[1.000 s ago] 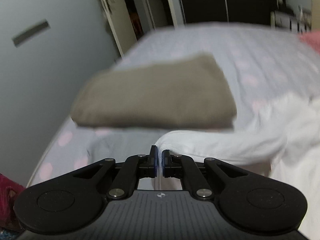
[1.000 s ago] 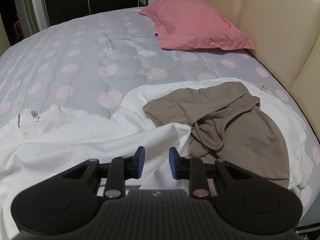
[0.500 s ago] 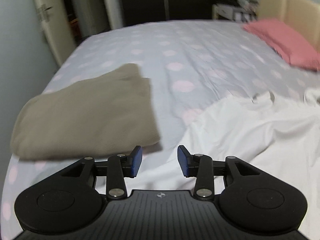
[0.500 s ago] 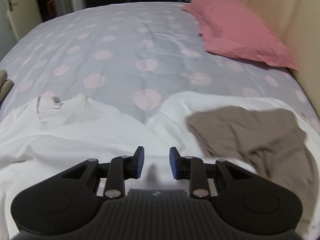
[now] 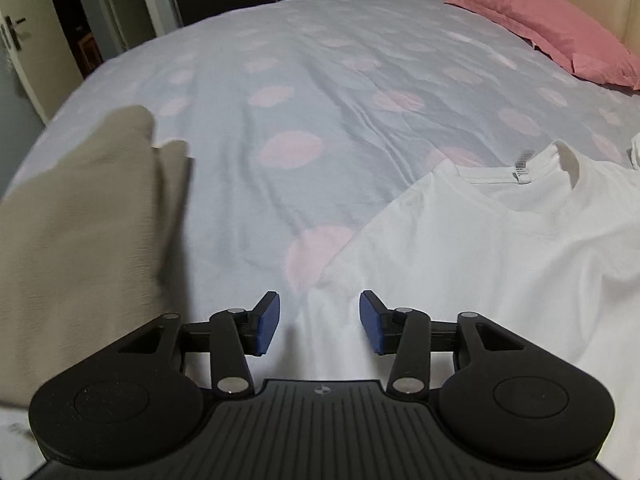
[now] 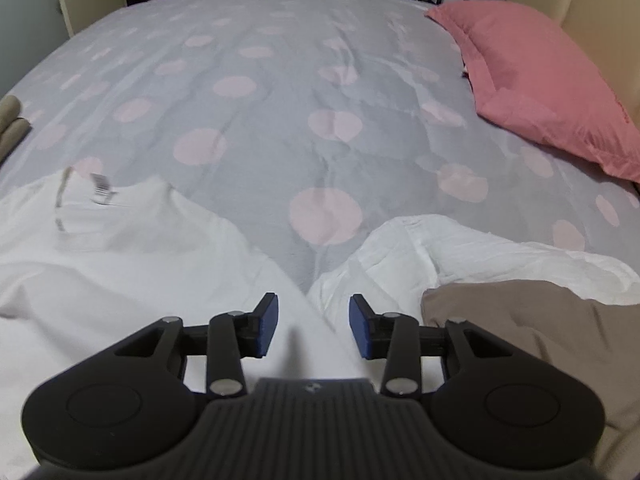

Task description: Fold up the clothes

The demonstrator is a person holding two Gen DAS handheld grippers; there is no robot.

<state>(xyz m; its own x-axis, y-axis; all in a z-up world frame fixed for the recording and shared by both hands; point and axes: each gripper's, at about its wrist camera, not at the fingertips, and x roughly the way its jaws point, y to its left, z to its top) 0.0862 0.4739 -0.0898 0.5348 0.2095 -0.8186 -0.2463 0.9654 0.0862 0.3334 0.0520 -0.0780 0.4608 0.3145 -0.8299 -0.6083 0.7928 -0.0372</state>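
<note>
A white T-shirt (image 5: 500, 248) lies spread on the near part of the bed (image 5: 320, 80), collar and neck label toward the far side. It looks light, soft and limp, so it should drape and wrinkle rather than hold a line; the shoulder seams or sleeve edges look like the best places to pinch it. The left hand-held gripper (image 5: 319, 322) hangs over its left shoulder edge, jaws opening, pads apart, cloth beneath but nothing pinched. The right hand-held gripper (image 6: 312, 326) hangs over its right shoulder edge, jaws opening too and gripping nothing. To the left lies a folded taupe garment (image 5: 80, 240). At near right a crumpled taupe garment (image 6: 540, 328) rests on another white garment (image 6: 440, 248). A pink pillow (image 6: 540, 80) sits far right by the headboard (image 6: 592, 12).
</note>
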